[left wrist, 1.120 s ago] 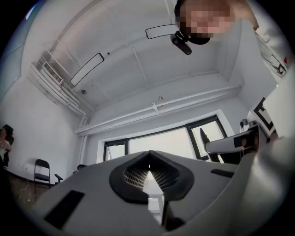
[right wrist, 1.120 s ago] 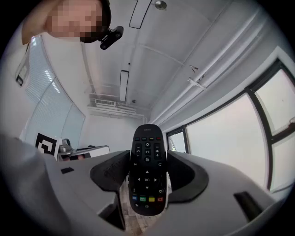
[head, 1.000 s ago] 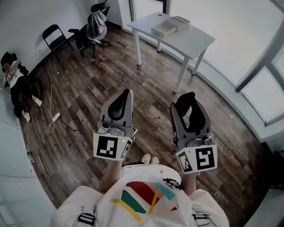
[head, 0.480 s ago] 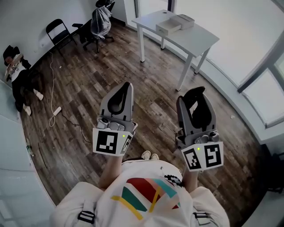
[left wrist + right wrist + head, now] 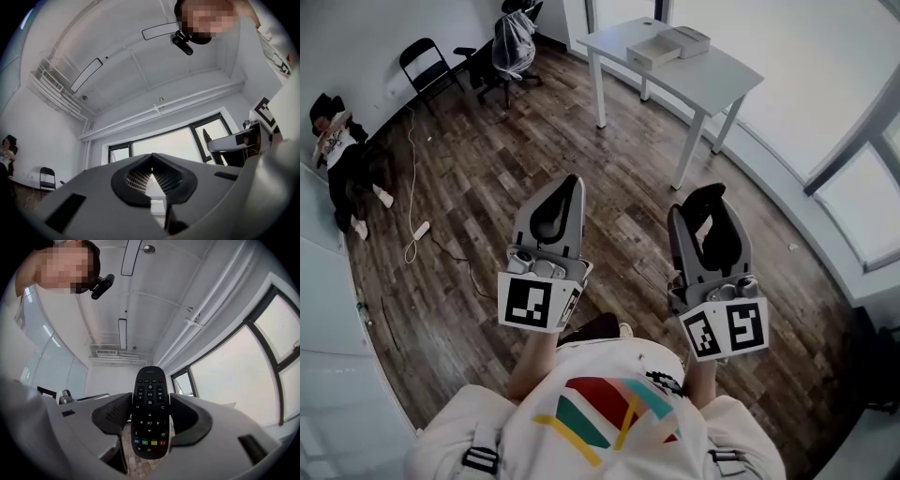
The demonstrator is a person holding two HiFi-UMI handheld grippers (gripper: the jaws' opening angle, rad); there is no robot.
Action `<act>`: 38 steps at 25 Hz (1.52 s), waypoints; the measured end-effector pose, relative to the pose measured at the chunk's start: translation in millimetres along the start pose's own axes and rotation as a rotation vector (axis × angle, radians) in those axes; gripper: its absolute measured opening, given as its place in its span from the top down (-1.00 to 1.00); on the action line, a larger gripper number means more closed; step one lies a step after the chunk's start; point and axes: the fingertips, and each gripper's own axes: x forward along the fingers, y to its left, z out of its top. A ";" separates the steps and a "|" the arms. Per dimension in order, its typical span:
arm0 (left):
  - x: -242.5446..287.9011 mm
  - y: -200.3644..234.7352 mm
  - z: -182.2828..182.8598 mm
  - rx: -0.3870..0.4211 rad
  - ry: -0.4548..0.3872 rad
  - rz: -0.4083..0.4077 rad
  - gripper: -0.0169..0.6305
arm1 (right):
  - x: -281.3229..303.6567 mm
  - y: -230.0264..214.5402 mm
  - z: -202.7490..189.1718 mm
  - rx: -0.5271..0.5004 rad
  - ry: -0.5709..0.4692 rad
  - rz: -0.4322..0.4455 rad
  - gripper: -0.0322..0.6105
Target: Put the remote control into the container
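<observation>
A: Item one, left gripper [image 5: 571, 184]?
B: Grey, with a marker cube, lower centre-left of the head view. Its jaws are closed together and nothing is between them.

A: Item two, right gripper [image 5: 711, 193]?
B: Grey, same build, lower centre-right. Its jaws are clamped on the black oval remote control with coloured buttons [image 5: 150, 411]. The remote stands lengthwise between the pads, button face toward the camera. Its top end reaches past the jaw tips.

A: So the remote is located where?
B: In the right jaws, held over the dark wood-plank floor [image 5: 487, 169], well apart from the white four-legged surface [image 5: 717, 82] at upper centre.

A: What is on that surface?
B: Two pale rectangular boxes [image 5: 653, 54], lying close beside each other.

A: Remaining stock?
B: A black folding chair [image 5: 422, 62] at upper left. A black office chair draped with cloth [image 5: 512, 42] near it. A white cable with a power strip [image 5: 417, 230] on the floor at left. A person sitting on the floor [image 5: 337, 155] at the left edge.
</observation>
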 end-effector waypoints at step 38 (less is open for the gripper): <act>196.0 174.8 -123.5 -0.094 0.042 0.103 0.92 | 256.9 -86.7 -66.2 -0.045 0.130 -0.017 0.12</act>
